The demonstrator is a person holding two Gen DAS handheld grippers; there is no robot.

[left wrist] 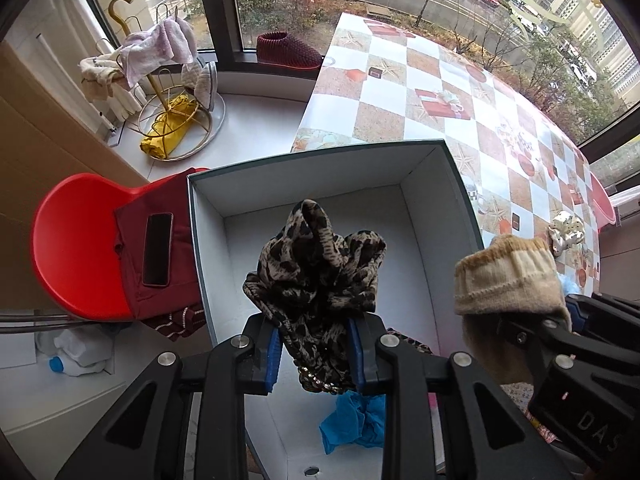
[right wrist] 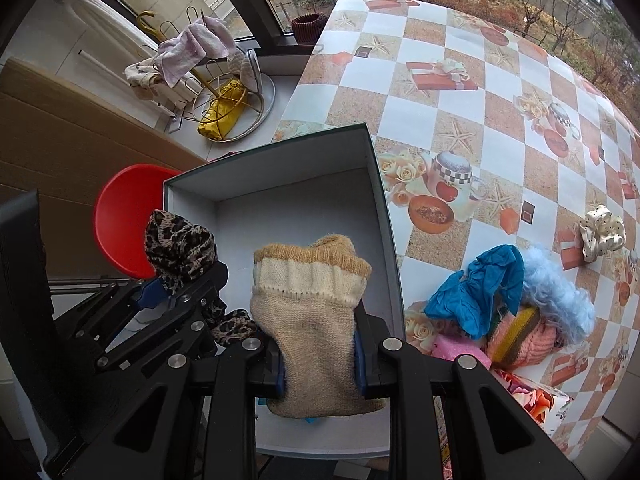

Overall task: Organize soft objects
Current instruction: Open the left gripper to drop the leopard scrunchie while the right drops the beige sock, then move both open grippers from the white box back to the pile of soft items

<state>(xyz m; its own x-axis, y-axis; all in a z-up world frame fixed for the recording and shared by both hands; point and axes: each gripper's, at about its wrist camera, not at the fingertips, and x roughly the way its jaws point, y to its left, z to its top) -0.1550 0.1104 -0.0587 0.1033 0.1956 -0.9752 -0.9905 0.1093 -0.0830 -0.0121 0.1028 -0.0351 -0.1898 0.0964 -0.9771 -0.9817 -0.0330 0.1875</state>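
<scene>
My left gripper (left wrist: 316, 356) is shut on a leopard-print scarf (left wrist: 320, 272) and holds it above the open white box (left wrist: 440, 216). A blue cloth (left wrist: 352, 420) lies on the box floor below it. My right gripper (right wrist: 318, 364) is shut on a beige knitted sock (right wrist: 312, 320), also held over the box (right wrist: 384, 220). The sock shows at the right of the left wrist view (left wrist: 508, 280), and the scarf at the left of the right wrist view (right wrist: 180, 244).
A pile of soft items lies on the checkered table (right wrist: 460, 92) right of the box: blue cloth (right wrist: 476, 292), light blue fluffy piece (right wrist: 560, 296), pink knit (right wrist: 520, 336), white scrunchie (right wrist: 602, 232). A red chair (left wrist: 76, 248) with a phone (left wrist: 158, 248) stands left.
</scene>
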